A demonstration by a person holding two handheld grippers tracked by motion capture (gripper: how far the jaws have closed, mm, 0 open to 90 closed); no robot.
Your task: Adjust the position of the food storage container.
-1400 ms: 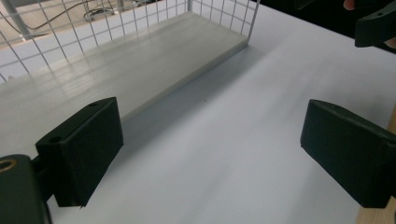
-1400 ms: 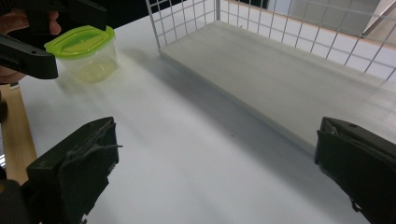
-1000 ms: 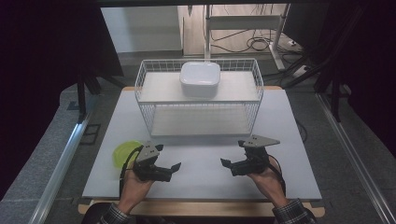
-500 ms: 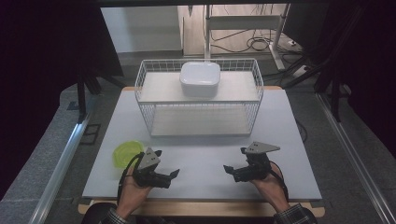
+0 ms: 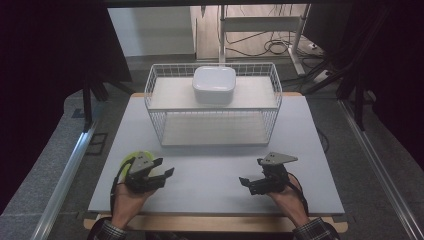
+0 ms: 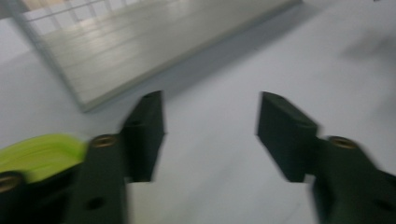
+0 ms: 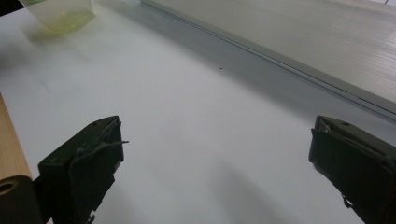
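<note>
- The left tool point(image 5: 167, 176) sits low over the tabletop point(image 5: 210, 170), farther left than a second ago and now right beside the lime-green bowl point(image 5: 131, 159); its jaws have just been closing to a half gap, with nothing between them.
- The bowl rests at the tabletop's front left, partly behind that tool; whether they touch is hard to say.
- The right tool point(image 5: 246, 183) has hardly shifted, jaws wide, holding nothing.
- The wire basket point(image 5: 215, 112) and the white container point(image 5: 214, 84) on it are unchanged.
</note>
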